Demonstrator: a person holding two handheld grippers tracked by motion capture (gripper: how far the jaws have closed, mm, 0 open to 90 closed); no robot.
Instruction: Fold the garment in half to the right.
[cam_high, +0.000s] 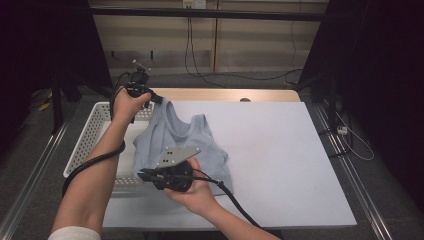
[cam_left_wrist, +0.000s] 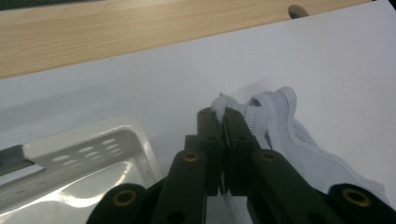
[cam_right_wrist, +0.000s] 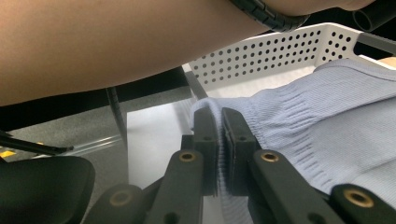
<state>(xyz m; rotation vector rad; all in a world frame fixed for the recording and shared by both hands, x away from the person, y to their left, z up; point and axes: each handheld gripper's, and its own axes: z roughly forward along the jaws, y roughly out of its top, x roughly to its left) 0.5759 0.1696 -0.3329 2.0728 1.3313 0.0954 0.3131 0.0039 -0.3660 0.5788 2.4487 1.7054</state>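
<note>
A pale blue ribbed tank top (cam_high: 187, 145) hangs stretched between both grippers, over the white table cover and the basket's right edge. My left gripper (cam_high: 156, 98) holds it high at the far left by a shoulder strap (cam_left_wrist: 261, 109); the jaws are shut with the fabric pinched between them (cam_left_wrist: 223, 112). My right gripper (cam_high: 142, 174) points left near the front, shut on the tank top's lower hem (cam_right_wrist: 208, 107). The ribbed cloth (cam_right_wrist: 327, 126) spreads to the right of its jaws.
A white perforated plastic basket (cam_high: 90, 135) stands at the table's left end, half off the white cover (cam_high: 280, 150). A bare wooden strip (cam_high: 225, 94) runs along the far edge. The person's left forearm (cam_right_wrist: 116, 42) crosses above the right gripper.
</note>
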